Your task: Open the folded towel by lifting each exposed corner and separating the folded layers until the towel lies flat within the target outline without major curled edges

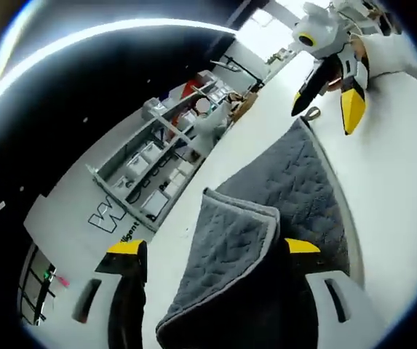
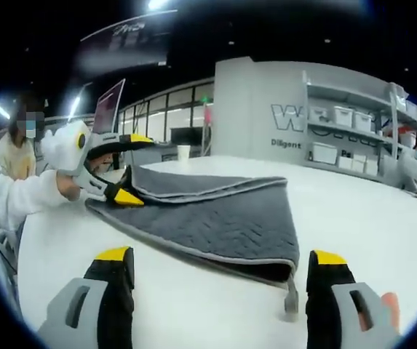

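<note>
Tongs first: the left gripper (image 1: 215, 251) has its yellow-tipped jaws closed on a lifted fold of the grey quilted towel (image 1: 281, 189), the cloth bunched between them and a folded corner standing up just beyond the tips; the right gripper (image 2: 223, 262) holds its jaws wide apart with nothing between them, hovering low over the white table (image 2: 354, 211) just short of the towel's (image 2: 215, 211) near corner.

The left gripper view shows the towel from above, stretching away across the table (image 1: 390, 167) toward the right gripper (image 1: 328, 94), which hangs with its jaws spread just past the far corner and the small hanging loop (image 1: 311, 113) there; the right gripper view instead shows the towel edge-on, so the stacked layers and pale binding read clearly, with the left gripper (image 2: 124, 174) clamped on the upper layer at the far side, held by a white-sleeved hand (image 2: 66, 185); a small loop tab (image 2: 291, 299) hangs at the near corner.

The surface is plain white and glossy; behind it stand grey shelves with white bins (image 2: 343, 116), a wall with large lettering (image 2: 287, 116), a white cup (image 2: 183, 152), dark ceiling with strip lights, and seated people at both edges.
</note>
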